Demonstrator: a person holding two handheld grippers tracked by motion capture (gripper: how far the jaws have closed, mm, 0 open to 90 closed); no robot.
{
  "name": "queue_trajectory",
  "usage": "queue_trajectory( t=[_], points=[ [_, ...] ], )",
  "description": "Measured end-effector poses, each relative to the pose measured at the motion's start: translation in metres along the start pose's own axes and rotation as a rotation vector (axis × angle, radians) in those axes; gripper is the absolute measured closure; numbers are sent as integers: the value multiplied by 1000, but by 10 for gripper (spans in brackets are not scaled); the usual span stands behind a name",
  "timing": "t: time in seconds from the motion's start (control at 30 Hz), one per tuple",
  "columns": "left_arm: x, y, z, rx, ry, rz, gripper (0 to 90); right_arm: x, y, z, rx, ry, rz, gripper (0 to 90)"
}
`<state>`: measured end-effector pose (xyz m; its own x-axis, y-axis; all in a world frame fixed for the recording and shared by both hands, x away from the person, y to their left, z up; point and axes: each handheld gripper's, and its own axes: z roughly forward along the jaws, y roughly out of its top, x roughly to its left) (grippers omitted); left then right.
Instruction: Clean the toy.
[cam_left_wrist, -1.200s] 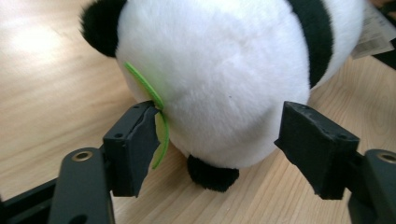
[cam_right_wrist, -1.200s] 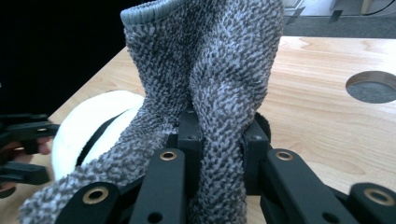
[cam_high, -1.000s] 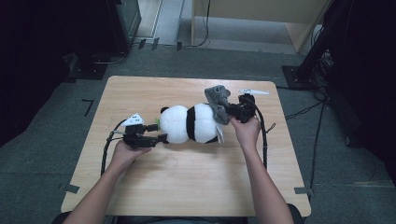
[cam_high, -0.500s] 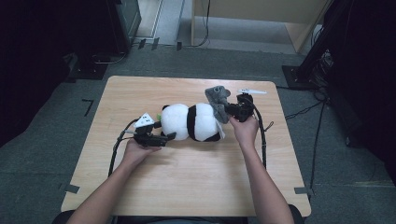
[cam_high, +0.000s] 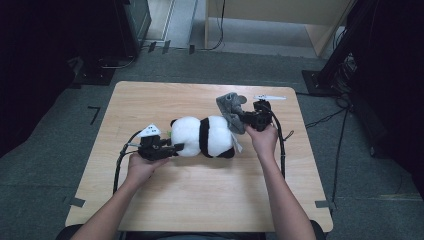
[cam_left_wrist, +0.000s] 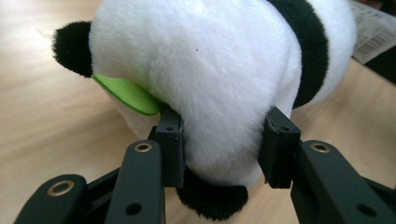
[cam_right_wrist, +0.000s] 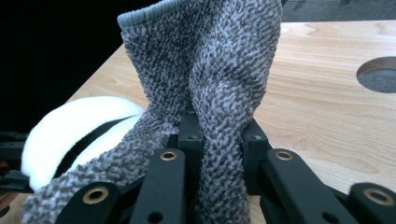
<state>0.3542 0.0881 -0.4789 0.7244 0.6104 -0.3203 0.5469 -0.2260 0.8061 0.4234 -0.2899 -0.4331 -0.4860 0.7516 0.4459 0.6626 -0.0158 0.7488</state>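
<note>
The left gripper (cam_left_wrist: 223, 154) had just been closed, its jaws pressed into the white end of the plush panda (cam_high: 205, 136), which was laid mid-table (cam_high: 210, 200). Farther off, the grey sock (cam_right_wrist: 210, 88) was pinched by the right gripper (cam_right_wrist: 219, 140) at the panda's other end. Dressing seemed under way; next, the sock would likely need drawing over the steadied toy.

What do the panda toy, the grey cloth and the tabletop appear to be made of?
Panda toy: soft plush, short dense pile in white and black, denting where the left gripper squeezes it; a green felt-like flap sits beside it.
Grey cloth: looks like knitted or terry fabric, a looped speckled weave with a ribbed hem, pinched by the right gripper.
Tabletop: light wood or wood-look laminate, matte, with visible grain.
</note>
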Motion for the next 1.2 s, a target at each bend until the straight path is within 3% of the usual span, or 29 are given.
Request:
queue_trajectory(
  t=[0.07, 0.17, 0.43, 0.53, 0.73, 0.83, 1.03, 1.1, 1.2],
  points=[
    [1, -2, 2, -2, 30, 24, 526, -2, -1, 1, 4, -2, 4, 765],
    [4, -4, 4, -17, 30, 31, 481, -3, 0, -3, -3, -3, 3, 766],
    [8, -5, 6, -19, 39, 48, 410, 6, 7, -41, -84, -19, -25, 765],
    [8, -4, 5, -29, 50, 56, 364, 10, 5, -50, -96, -4, -24, 762],
    [11, 1, 0, -99, 44, 69, 325, 17, -7, -38, -19, -1, -49, 759],
    [12, 1, 3, -90, 53, 73, 300, 19, -13, -25, 31, -30, -74, 760],
    [16, 10, 1, -101, 18, 35, 290, 18, -17, -21, 36, -50, -83, 760],
    [19, 11, 7, -77, 7, 47, 233, 17, -17, -20, 38, -46, -78, 760],
    [19, 10, 14, -53, 32, 88, 183, 18, -18, -18, 42, -41, -77, 759]
  ],
)
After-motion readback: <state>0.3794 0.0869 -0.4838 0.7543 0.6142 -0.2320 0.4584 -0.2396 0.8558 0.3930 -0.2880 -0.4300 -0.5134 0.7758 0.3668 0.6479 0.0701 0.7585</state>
